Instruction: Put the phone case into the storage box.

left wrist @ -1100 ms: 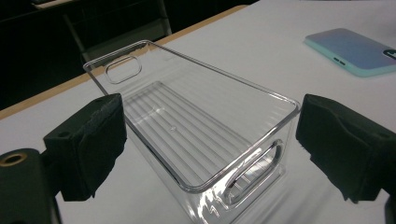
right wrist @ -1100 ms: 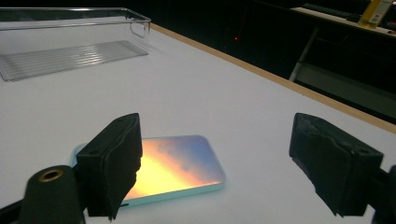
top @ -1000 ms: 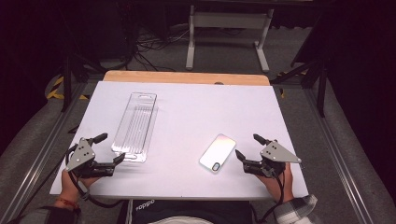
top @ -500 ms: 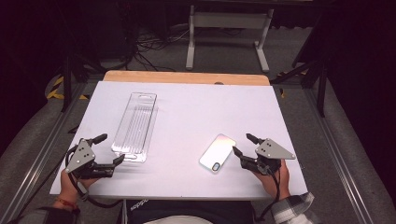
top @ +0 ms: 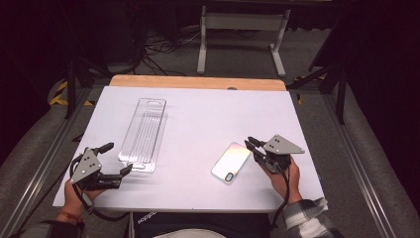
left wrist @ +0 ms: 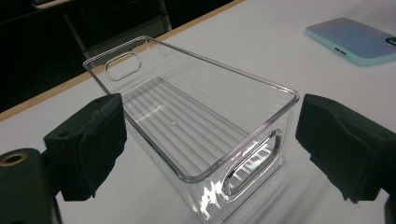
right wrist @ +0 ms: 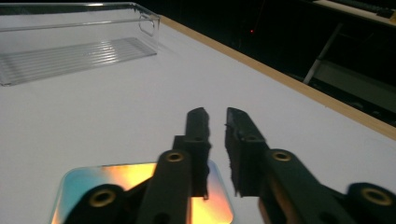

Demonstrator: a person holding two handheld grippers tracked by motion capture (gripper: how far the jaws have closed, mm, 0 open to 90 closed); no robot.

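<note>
White board is covering the table (top: 198, 109) in the high view, with dark floor and a metal stand lying beyond its far edge. You are holding the left gripper (top: 118, 159) at the near left, its jaws standing wide apart just beside the near end of the clear plastic bin (top: 143, 134). Your right gripper (top: 250, 144) is sitting at the near right, jaws having just closed almost together with nothing between them, right beside the far right corner of the phone (top: 231, 161), which is lying flat on the board. In the left gripper view, your left gripper (left wrist: 210, 140) is spreading its pads to either side of the bin's (left wrist: 196, 121) near end without touching it, and the phone (left wrist: 355, 39) is lying far right. In the right gripper view, your right gripper (right wrist: 215, 116) is showing a narrow gap between its tips, hanging over the phone's (right wrist: 116, 179) edge, while the bin (right wrist: 70, 42) is resting at the far left.
</note>
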